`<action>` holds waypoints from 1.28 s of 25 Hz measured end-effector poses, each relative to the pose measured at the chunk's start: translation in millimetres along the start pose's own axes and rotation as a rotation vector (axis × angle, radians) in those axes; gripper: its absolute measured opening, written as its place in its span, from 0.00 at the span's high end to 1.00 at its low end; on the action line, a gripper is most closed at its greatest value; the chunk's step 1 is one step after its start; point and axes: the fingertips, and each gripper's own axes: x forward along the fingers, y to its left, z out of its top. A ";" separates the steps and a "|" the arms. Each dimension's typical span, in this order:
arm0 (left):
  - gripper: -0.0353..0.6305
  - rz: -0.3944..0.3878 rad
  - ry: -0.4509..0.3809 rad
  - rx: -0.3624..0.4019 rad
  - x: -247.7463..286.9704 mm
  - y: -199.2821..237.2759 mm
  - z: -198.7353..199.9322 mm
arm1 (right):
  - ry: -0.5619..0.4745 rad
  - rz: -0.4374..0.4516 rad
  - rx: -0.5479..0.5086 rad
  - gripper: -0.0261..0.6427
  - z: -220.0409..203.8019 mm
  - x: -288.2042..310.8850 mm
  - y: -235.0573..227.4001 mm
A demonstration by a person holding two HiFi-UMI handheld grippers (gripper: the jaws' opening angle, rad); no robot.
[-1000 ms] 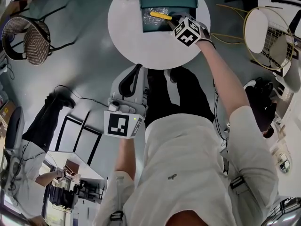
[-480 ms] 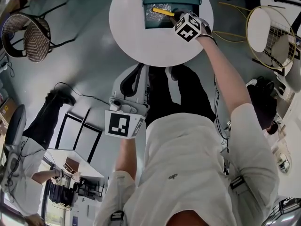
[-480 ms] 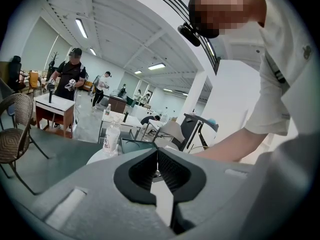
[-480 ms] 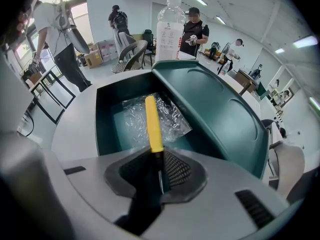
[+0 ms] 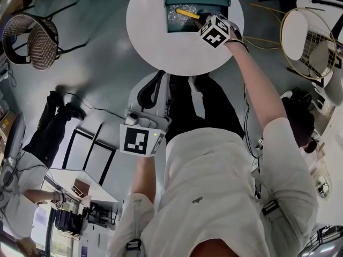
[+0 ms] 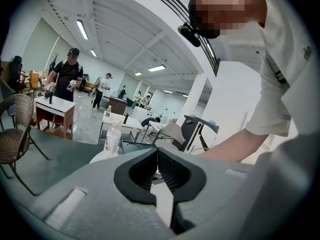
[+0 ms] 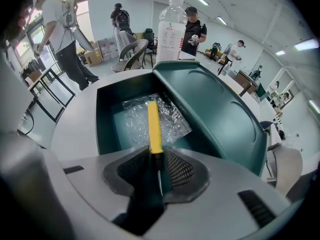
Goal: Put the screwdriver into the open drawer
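This is a large open-plan office or lab hall used as shared workspace. A smooth grey floor (image 5: 96, 74) runs throughout, with a loose cable (image 5: 91, 107) trailing across it at nine o'clock in the head view. At twelve o'clock stands a round white desk (image 5: 177, 52), with a wicker chair (image 5: 29, 42) at ten o'clock and a wire chair (image 5: 308, 36) at two o'clock. The left gripper view shows a high white ceiling with strip lights (image 6: 82, 29), rows of small tables (image 6: 52, 106) and several people (image 6: 67, 74) standing about. The right gripper view adds stacked cardboard boxes (image 7: 92, 57) at ten o'clock, by the wall.
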 end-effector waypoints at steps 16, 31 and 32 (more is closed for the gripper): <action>0.93 -0.013 -0.018 0.017 -2.2 5.5 12.6 | -0.003 -0.037 -0.020 0.81 11.1 -18.1 -6.3; 0.93 -0.063 -0.103 0.102 -7.5 -28.9 61.4 | -0.132 -0.151 -0.017 0.83 36.5 -119.8 -23.3; 0.93 -0.066 -0.110 0.109 -7.1 -31.8 64.6 | -0.144 -0.161 -0.018 0.83 37.8 -127.4 -25.1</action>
